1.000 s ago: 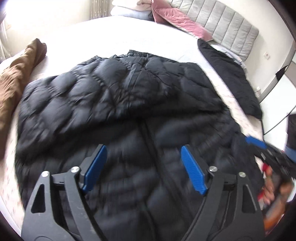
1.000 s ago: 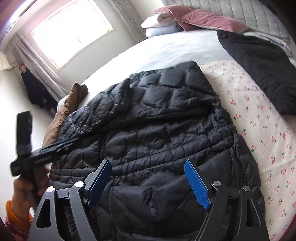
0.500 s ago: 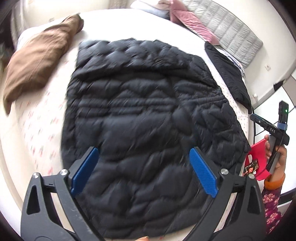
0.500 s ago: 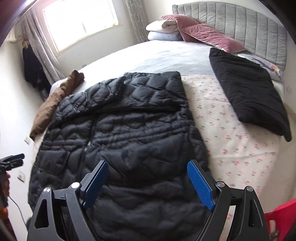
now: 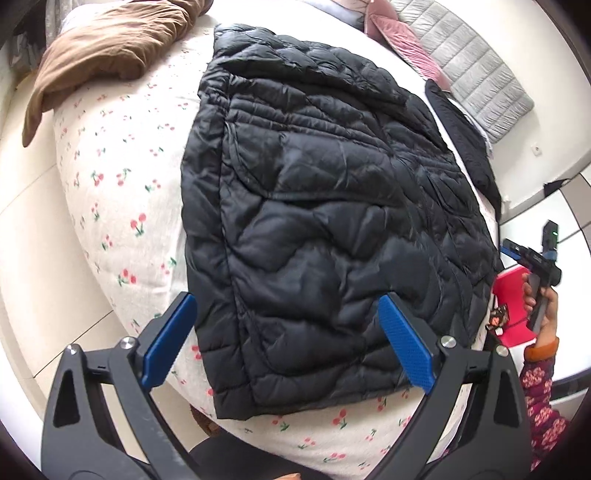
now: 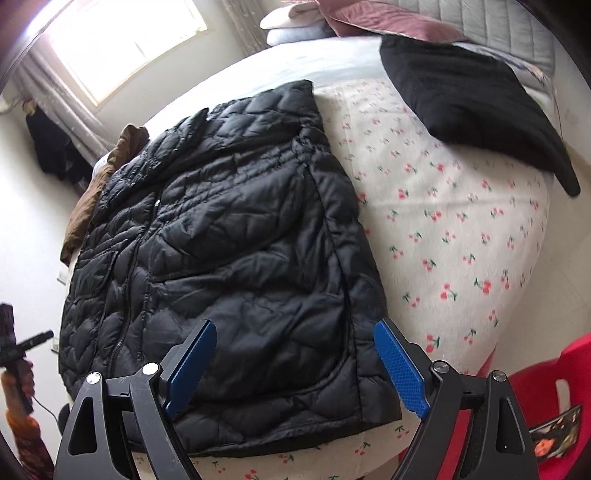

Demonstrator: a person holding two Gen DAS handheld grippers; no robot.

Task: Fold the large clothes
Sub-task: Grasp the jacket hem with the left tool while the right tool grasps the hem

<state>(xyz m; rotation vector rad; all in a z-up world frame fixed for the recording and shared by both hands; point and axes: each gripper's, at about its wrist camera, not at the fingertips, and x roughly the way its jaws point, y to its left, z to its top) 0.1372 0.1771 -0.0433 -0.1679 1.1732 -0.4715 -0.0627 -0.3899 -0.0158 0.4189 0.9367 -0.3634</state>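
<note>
A black quilted puffer jacket (image 5: 332, 206) lies flat on the bed, front up, zipper closed, hem toward me; it also shows in the right wrist view (image 6: 229, 258). My left gripper (image 5: 288, 339) is open and empty, held above the jacket's hem at its left side. My right gripper (image 6: 291, 365) is open and empty, held above the hem at the right side. The right gripper also shows at the right edge of the left wrist view (image 5: 532, 258), off the bed. The left gripper shows at the left edge of the right wrist view (image 6: 22, 347).
The bed has a white cherry-print sheet (image 6: 443, 229). A brown garment (image 5: 107, 48) lies at the far left of the bed. A black folded garment (image 6: 469, 107) lies at the far right. Pillows (image 6: 295, 22) and a grey headboard (image 5: 465, 59) stand at the back. A red stool (image 6: 546, 398) stands near the foot.
Both grippers have drawn back and apart toward the foot of the bed, so the jacket's hem and bed edge now show. Both stay open and empty. The jacket has not moved.
</note>
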